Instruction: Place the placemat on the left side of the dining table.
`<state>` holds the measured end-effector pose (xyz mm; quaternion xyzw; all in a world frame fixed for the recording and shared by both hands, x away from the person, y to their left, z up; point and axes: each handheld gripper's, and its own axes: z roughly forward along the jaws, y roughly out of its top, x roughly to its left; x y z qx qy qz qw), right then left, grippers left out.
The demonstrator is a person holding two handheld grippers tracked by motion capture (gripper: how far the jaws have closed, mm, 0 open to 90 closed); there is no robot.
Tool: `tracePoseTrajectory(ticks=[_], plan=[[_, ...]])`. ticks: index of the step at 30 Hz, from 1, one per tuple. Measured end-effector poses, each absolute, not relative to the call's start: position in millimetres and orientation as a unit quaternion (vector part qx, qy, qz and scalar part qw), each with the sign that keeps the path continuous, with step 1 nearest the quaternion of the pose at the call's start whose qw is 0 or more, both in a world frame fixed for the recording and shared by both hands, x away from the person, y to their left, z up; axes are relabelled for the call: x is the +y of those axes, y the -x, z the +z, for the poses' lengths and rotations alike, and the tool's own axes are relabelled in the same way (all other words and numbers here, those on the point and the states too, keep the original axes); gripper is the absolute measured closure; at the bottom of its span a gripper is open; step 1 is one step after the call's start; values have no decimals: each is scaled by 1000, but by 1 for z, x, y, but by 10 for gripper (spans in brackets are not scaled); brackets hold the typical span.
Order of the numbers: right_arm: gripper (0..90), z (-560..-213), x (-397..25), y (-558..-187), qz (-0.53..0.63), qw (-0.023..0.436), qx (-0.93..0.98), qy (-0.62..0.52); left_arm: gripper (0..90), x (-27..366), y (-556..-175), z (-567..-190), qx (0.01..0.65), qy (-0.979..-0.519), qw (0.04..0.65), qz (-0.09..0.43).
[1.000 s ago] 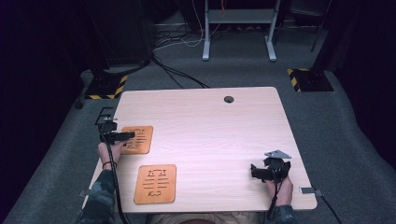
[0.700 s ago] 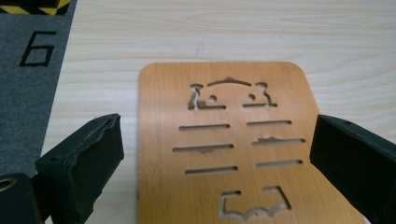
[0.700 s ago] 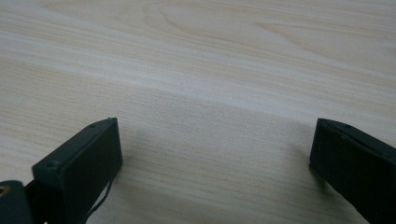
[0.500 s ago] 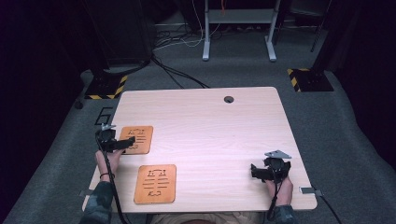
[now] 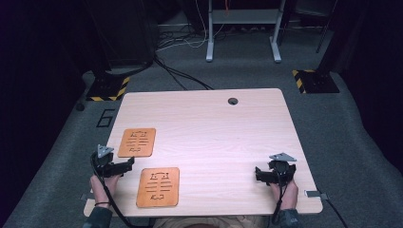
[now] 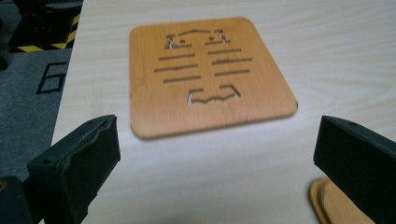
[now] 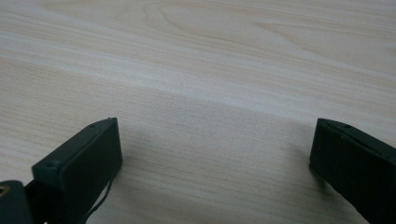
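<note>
Two brown wooden mats with cut-out slots lie flat on the left part of the pale wooden table (image 5: 218, 128). The far mat (image 5: 137, 142) (image 6: 210, 74) sits just ahead of my left gripper (image 5: 127, 164) (image 6: 217, 154), which stands open and empty near the table's left edge. The near mat (image 5: 158, 186) lies to the right of that gripper; its rounded corner (image 6: 327, 205) peeks in beside the right jaw. My right gripper (image 5: 259, 174) (image 7: 215, 154) rests low over bare table at the front right, open, with nothing between its jaws.
A round cable hole (image 5: 232, 101) sits near the table's far edge. Beyond the table, the grey floor holds cables (image 5: 180, 76), two stand bases with yellow-black stripes (image 5: 107, 89) (image 5: 313, 80) and a metal frame (image 5: 242, 28).
My left gripper has drawn back from beside the far mat toward the table's near edge. The right gripper and both mats have stayed put.
</note>
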<state>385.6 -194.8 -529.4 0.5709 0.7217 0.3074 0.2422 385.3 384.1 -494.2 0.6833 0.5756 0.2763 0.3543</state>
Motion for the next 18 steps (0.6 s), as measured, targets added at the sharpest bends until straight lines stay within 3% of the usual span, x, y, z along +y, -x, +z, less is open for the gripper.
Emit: tracePoseTrajectory(ticks=[9,13,18], plan=[[13,-529,-195,-386,307,243,722,-571,0,387,-360,-520,576,-690,334,283],[5,-530,-195,-386,306,242,721,-573,11,388,-364,-532,577,-717,302,249],[0,-530,-195,-386,304,243,719,-576,2,389,-365,-533,581,-712,308,245]])
